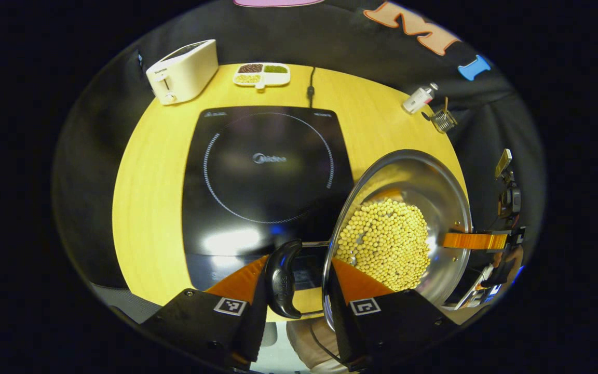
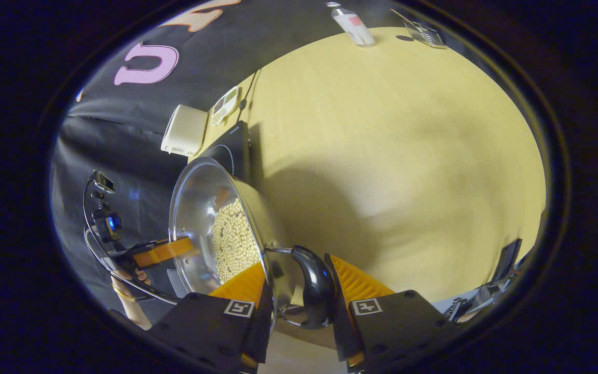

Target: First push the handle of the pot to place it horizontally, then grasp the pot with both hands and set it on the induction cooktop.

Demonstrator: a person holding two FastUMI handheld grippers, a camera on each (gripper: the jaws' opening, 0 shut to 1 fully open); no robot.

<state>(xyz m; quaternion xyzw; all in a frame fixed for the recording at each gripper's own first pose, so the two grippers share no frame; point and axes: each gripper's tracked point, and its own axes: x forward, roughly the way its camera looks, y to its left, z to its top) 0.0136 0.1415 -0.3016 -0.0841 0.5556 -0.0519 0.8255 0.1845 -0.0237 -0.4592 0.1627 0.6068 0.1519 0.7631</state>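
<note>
Cooktop [image 1: 268, 171] lies left of the pot [image 1: 408, 176], which hangs tilted over the desk [image 1: 143, 208]. My left claw [image 1: 301, 283] pinches one black handle [image 1: 282, 278]; my right claw [image 2: 296, 285] the other [image 2: 315, 285].

Black gripper [image 1: 299, 291] bodies, orange ribbed fingers [image 1: 353, 283], square black-and-white markers [image 1: 365, 306].

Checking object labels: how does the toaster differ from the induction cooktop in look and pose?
The toaster is a white, boxy body standing tall at the table's far corner; the induction cooktop is a black, flat slab lying mid-table. The cooktop's glossy top carries a printed ring; the toaster's matte end face has a lever and a knob. The pot of beans overlaps the cooktop's edge in the left gripper view; nothing sits at the toaster. Both rest on the same wooden table.
</note>
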